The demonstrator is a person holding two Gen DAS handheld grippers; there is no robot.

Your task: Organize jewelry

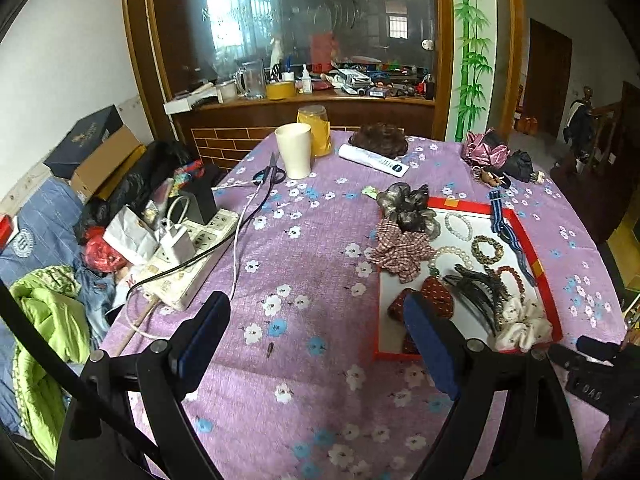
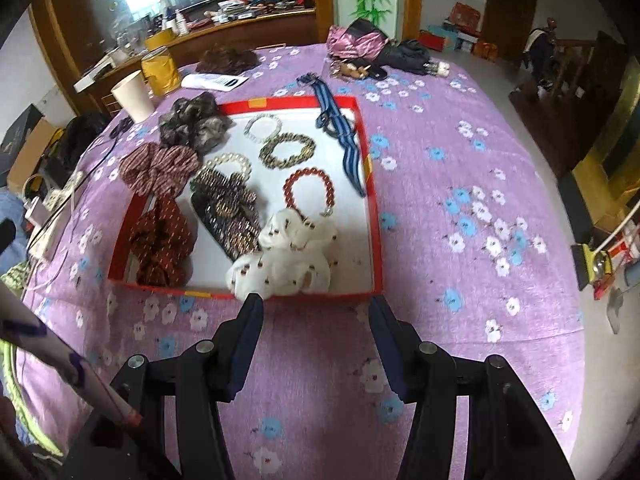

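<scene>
Right wrist view, read left to right. Red tray (image 2: 372,208) with a white floor sits on the purple flowered tablecloth (image 2: 460,280), just ahead of the right gripper (image 2: 316,304). Right gripper's jaws spread wide, nothing between them; fingertips hang over the cloth at the tray's near rim.

Tray contents:
- Left side: dark red dotted scrunchie (image 2: 162,238) at the near corner; red-and-white checked scrunchie (image 2: 160,170) behind it, lapping over the left rim; grey scrunchie (image 2: 194,122) at the far left corner, also over the rim.
- Middle: dark hair clips (image 2: 230,216) lying in a pile, partly over a pearl bracelet (image 2: 226,162); white scrunchie (image 2: 286,256) at the near rim, touching the clips.
- Further right: pale bead bracelet (image 2: 262,128), bronze bead bracelet (image 2: 286,151), red bead bracelet (image 2: 309,192) — each lying flat, apart from one another.
- Right edge: blue striped strap (image 2: 340,132) draped across the far rim and down along the right wall.

Left wrist view: left gripper (image 1: 316,312) likewise wide open and empty, hovering above the cloth — its right finger overlaps the tray's near left corner in view. Power strip (image 1: 192,256) with a white charger (image 1: 178,242) at the left table edge; scissors (image 1: 272,170), cream cup (image 1: 294,150) and yellow jar (image 1: 316,128) further back.
</scene>
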